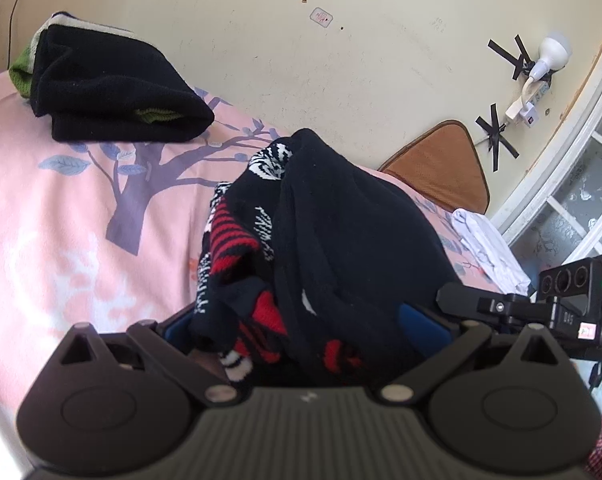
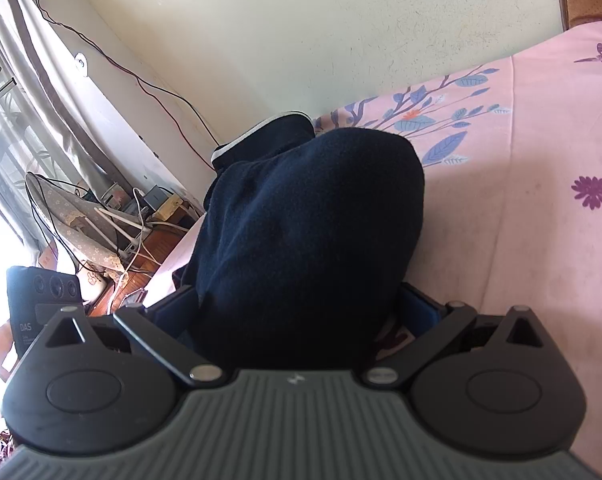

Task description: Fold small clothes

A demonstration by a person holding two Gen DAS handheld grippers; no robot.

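A small black knit sweater with red and white pattern (image 1: pixel 325 248) is bunched up over my left gripper (image 1: pixel 305 332), which is shut on it; the fingertips are buried in the cloth. The same dark garment (image 2: pixel 301 216) drapes over my right gripper (image 2: pixel 297 312), which is shut on its other end, fingertips hidden. Both hold it above the pink floral bedsheet (image 1: pixel 61 208). The right gripper's body (image 1: pixel 573 304) shows at the right edge of the left wrist view.
A folded black and green garment (image 1: pixel 109 92) lies at the far left of the bed. A white cloth (image 1: pixel 489 248) and a brown cushion (image 1: pixel 441 164) lie by the wall. Cables and a cluttered desk (image 2: pixel 133 220) stand beside the bed.
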